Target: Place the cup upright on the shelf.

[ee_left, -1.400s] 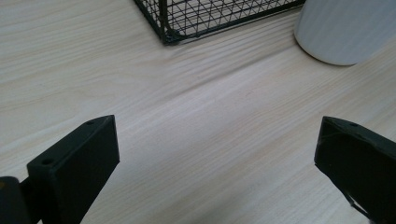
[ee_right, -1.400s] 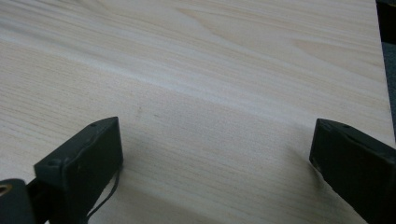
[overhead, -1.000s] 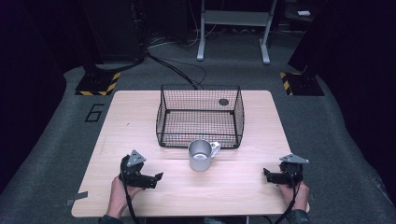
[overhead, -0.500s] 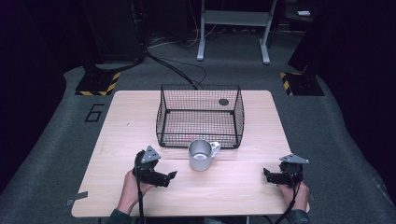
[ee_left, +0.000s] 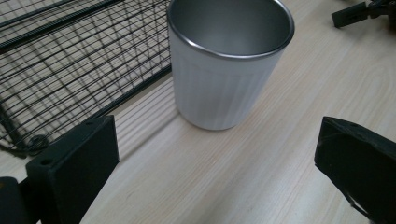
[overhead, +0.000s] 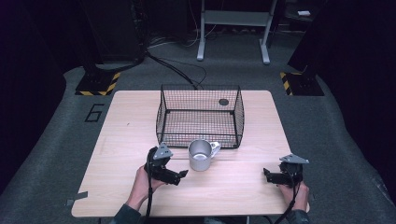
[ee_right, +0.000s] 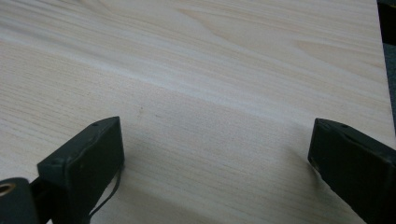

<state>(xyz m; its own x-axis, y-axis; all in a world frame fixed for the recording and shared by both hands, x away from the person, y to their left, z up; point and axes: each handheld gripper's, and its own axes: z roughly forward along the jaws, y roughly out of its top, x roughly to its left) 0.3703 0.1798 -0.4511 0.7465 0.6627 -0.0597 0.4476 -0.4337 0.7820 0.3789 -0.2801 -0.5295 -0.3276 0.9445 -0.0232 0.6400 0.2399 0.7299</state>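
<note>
Cup (overhead: 201, 156): we see it upright on the table (overhead: 126, 140), just in front of the basket (overhead: 201, 114).
Left gripper (overhead: 180, 174): we hold it gaping, near the cup, not touching.
Right gripper (overhead: 267, 173): spread wide over bare wood, well apart.

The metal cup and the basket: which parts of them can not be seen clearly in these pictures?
- Cup handle: left claw view, hidden behind the cup's body.
- Cup bottom inside: high view, too small; left claw view, cut by the top edge.
- Dark round spot at the basket: high view, too small to identify.
</note>
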